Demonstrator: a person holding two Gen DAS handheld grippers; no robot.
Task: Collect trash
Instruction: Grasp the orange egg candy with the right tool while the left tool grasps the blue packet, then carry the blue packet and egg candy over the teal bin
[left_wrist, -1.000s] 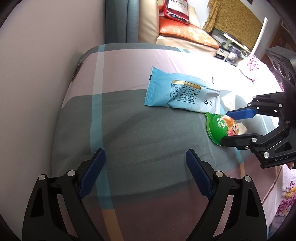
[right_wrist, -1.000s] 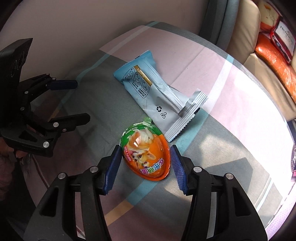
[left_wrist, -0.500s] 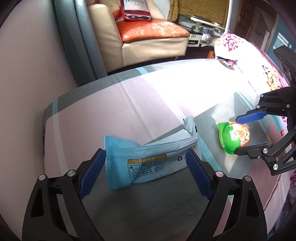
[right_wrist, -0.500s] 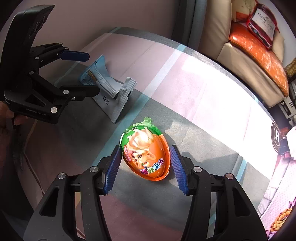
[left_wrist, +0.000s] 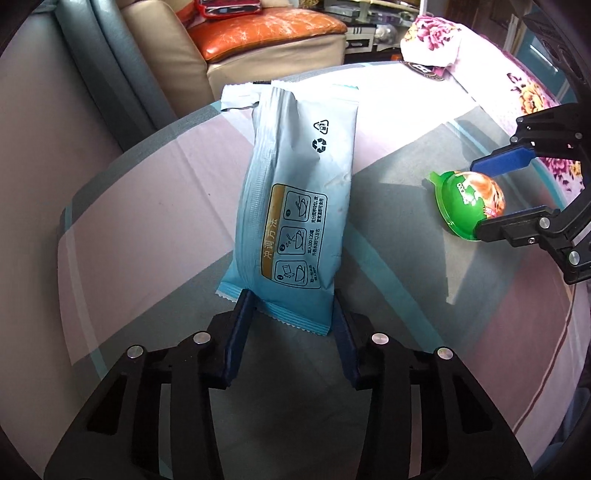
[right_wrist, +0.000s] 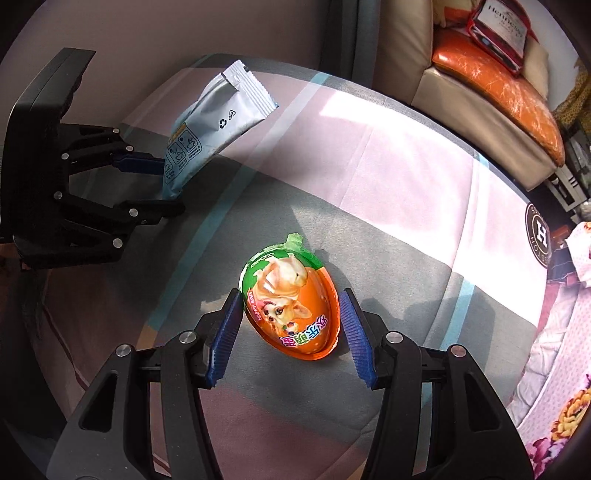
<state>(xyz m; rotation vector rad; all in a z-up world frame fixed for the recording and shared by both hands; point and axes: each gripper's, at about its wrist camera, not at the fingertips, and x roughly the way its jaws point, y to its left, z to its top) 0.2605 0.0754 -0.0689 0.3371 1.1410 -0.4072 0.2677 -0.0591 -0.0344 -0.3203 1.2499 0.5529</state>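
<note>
On the striped cloth (left_wrist: 155, 229): one blue packet (left_wrist: 295, 206), one egg-shaped wrapper (right_wrist: 291, 299).

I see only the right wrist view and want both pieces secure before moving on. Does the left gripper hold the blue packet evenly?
Observer: The left gripper has just been closing its jaws; its own view shows the pads pressing both side edges of the blue packet at the lower end.
Operator: And my egg pack from that side?
Observer: The egg pack sits between both fingers of the right gripper, green shell toward the left camera.
</note>
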